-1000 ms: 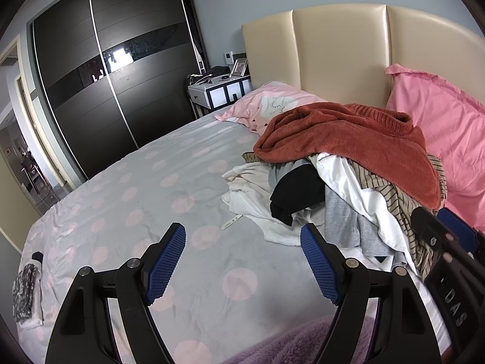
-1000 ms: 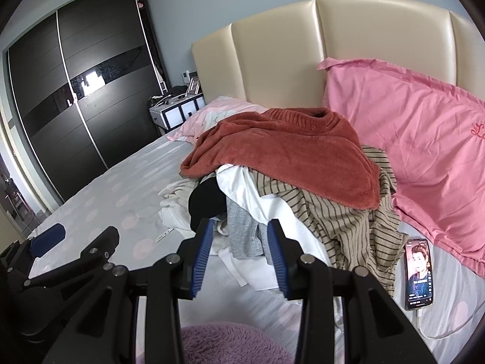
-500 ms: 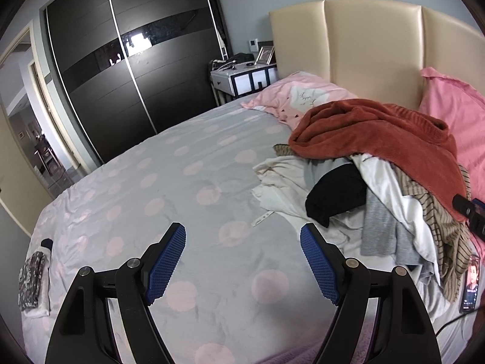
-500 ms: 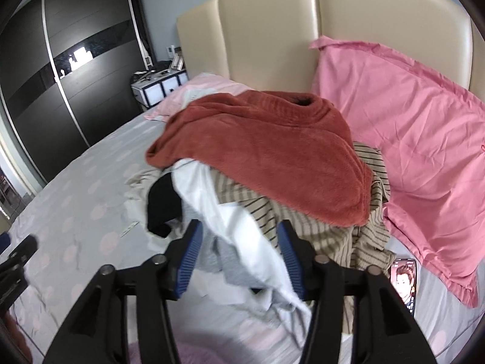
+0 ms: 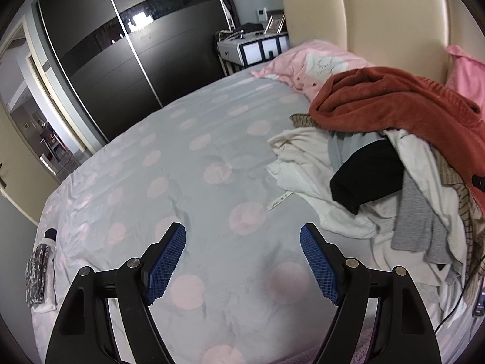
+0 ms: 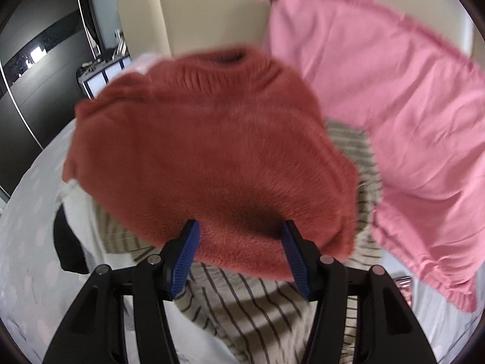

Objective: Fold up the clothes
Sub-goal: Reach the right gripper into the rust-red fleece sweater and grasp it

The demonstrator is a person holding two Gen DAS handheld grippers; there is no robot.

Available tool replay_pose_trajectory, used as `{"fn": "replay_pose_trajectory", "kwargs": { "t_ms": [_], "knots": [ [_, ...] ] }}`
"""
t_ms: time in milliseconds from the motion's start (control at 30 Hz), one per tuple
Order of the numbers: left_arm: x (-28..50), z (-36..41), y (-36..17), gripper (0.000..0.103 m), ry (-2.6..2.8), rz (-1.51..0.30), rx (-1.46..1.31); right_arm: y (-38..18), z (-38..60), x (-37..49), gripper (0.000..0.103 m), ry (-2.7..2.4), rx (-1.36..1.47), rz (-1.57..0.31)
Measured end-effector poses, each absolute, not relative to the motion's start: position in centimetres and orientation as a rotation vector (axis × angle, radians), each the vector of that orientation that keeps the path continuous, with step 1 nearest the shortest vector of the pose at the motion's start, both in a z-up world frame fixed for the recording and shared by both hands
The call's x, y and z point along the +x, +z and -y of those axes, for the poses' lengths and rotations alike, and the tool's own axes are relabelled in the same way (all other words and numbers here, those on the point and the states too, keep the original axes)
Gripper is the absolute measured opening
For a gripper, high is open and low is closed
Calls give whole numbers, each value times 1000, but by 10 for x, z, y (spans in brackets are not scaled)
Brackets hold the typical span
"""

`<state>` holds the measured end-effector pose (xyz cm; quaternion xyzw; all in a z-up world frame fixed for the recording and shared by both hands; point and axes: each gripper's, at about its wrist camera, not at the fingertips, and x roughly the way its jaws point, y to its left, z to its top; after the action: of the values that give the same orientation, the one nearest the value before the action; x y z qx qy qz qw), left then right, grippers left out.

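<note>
The left gripper [image 5: 242, 257] stands wide with nothing between its blue pads, over a bare stretch of the grey dotted bedsheet [image 5: 197, 157]. To its right lies the heap of unfolded clothes [image 5: 379, 176]: a white garment, a black one, a grey one and a striped top, with the rust-red sweater [image 5: 394, 103] draped over them.

In the right wrist view, the right gripper [image 6: 239, 248] brackets the near hem of that rust-red sweater [image 6: 212, 151]. Its jaws are closing slightly and remain wide; the blur hides whether the pads touch the fleece. The striped top [image 6: 242, 303] lies directly under that hem.

The main risk, as I judge it, is a deep bite that pinches the striped top along with the sweater and drags the heap apart. A shallow bite on thick fleece could slip. The pink pillow [image 6: 394, 91] lies beside the heap and could get tugged.
</note>
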<state>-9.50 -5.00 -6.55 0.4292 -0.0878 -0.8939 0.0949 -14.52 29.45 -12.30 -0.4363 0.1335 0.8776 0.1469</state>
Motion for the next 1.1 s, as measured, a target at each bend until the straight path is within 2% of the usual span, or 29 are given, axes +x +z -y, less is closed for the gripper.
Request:
{"fn": "replay_pose_trajectory", "kwargs": {
  "t_ms": [67,100,133,200,267,500,600,767,900,1100],
  "knots": [
    [-101,52,-69,79,-2639,259,1287,-128,-298,-149,46,2546,-1242,-403],
    [-104,52,-70,79,-2633,258,1291,-129,-298,-151,37,2563,-1238,-398],
    [-106,53,-73,79,-2629,255,1297,-128,-298,-152,32,2580,-1233,-393],
    [-111,56,-77,79,-2622,248,1312,-125,-297,-153,14,2601,-1224,-367],
    [-113,59,-82,79,-2612,239,1331,-118,-295,-151,9,2617,-1199,-343],
    [-102,73,-77,79,-2603,219,1317,-58,-249,-135,7,2804,-1058,-321],
    [-87,92,-65,79,-2595,178,1275,-38,-212,-132,6,2956,-1107,-376],
    [-49,136,-44,79,-2552,110,1192,-19,-118,-115,6,3148,-1192,-307],
    [-17,175,-36,79,-2496,42,1150,-10,-57,-90,5,3274,-1315,-382],
    [36,231,-26,79,-2430,-56,1081,-10,50,-25,5,3426,-1473,-182]
  ]
}}
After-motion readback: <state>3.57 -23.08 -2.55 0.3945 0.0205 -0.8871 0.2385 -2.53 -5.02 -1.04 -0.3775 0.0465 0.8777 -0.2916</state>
